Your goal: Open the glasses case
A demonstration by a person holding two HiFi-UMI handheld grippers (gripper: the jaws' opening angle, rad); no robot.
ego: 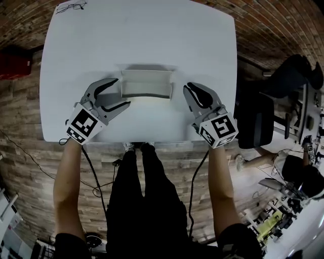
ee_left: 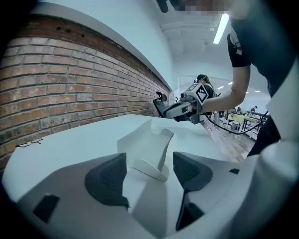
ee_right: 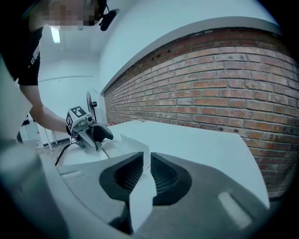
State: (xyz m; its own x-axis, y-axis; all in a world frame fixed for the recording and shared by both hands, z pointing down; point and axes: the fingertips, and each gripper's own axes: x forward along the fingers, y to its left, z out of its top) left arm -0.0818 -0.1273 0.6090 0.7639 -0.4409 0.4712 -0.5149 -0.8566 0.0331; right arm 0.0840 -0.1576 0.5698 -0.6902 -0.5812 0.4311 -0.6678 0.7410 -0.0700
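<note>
We see a white table (ego: 202, 45), pale grey-white glasses case (ego: 147, 83) mid-table. Left gripper (ego: 123, 91) & right gripper (ego: 188, 88), at table's near edge: grey w/ black pads (ee_left: 110, 179), b&w square-marker cubes (ego: 82, 125). Black glasses (ego: 71, 7) at table's far-left corner. Red-brown brick floor (ego: 30, 146) around table.

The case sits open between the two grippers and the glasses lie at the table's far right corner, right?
No: the head view shows the glasses at the table's far left corner. The case does sit open between the left gripper and the right gripper.
</note>
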